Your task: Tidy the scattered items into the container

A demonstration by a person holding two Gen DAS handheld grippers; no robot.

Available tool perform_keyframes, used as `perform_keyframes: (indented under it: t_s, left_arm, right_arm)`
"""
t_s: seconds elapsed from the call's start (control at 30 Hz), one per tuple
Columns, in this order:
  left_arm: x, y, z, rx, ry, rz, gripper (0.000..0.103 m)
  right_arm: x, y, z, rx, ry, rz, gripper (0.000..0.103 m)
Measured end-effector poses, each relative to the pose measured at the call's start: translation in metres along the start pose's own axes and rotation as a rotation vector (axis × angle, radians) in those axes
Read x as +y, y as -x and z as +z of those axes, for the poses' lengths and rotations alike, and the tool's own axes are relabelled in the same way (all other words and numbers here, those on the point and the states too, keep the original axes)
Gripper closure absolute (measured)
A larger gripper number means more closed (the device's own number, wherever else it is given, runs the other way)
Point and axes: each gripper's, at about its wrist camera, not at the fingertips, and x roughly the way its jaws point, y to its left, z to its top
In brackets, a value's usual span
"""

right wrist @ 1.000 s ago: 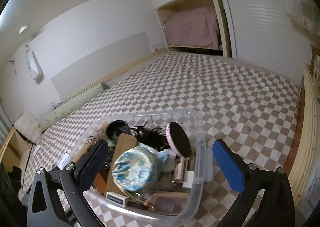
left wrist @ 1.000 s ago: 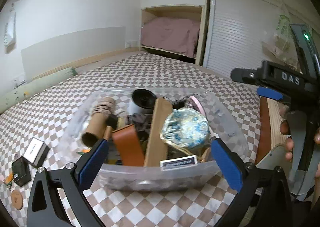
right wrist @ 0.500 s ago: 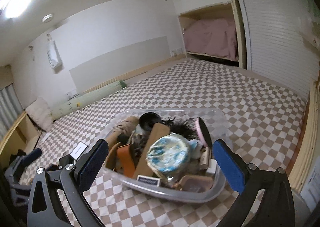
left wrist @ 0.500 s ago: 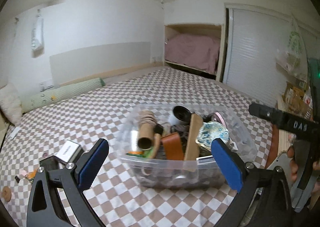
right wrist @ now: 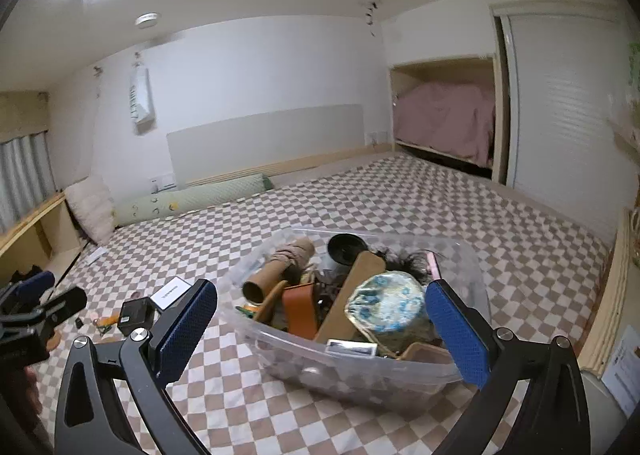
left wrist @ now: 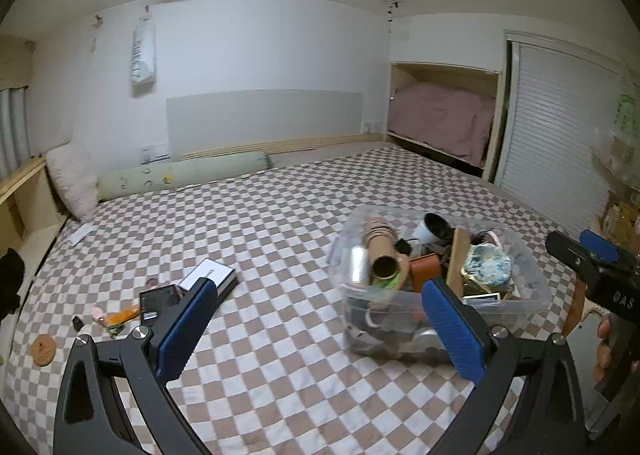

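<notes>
A clear plastic container (left wrist: 524,303) full of items sits on the checkered bed, also in the right wrist view (right wrist: 280,351). It holds a cardboard tube (right wrist: 276,271), a blue-patterned round tin (right wrist: 386,305) and an orange case (right wrist: 300,309). Scattered to its left lie a white box (left wrist: 208,274), a black box (left wrist: 157,302) and small bits (left wrist: 116,317). My left gripper (left wrist: 320,331) is open and empty, above the bed left of the container. My right gripper (right wrist: 320,329) is open and empty, in front of the container.
A round brown coaster (left wrist: 43,351) lies at the bed's left edge. A green bolster (left wrist: 180,179) and a fluffy pillow (left wrist: 74,179) lie at the headboard. A wooden ledge (right wrist: 612,295) runs along the right side. The right gripper's body (left wrist: 600,275) shows right of the container.
Both grippers have pulled back and up from the container. The left one has swung left, bringing the scattered items on the bed into view. Both stay open.
</notes>
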Motion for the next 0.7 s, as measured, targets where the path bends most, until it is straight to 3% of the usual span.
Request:
perform_keyframes:
  t_s: [0.4, 0.7]
  left_arm:
    - [0.028, 0.021, -0.014, -0.007, 0.03, 0.042, 0.0]
    - [0.042, 0.017, -0.025, 0.025, 0.035, 0.085, 0.0]
  right_arm:
    - [0.037, 0.003, -0.017, -0.011, 0.106, 0.021, 0.0]
    - [0.041, 0.007, -0.022, -0.007, 0.093, 0.044, 0.0]
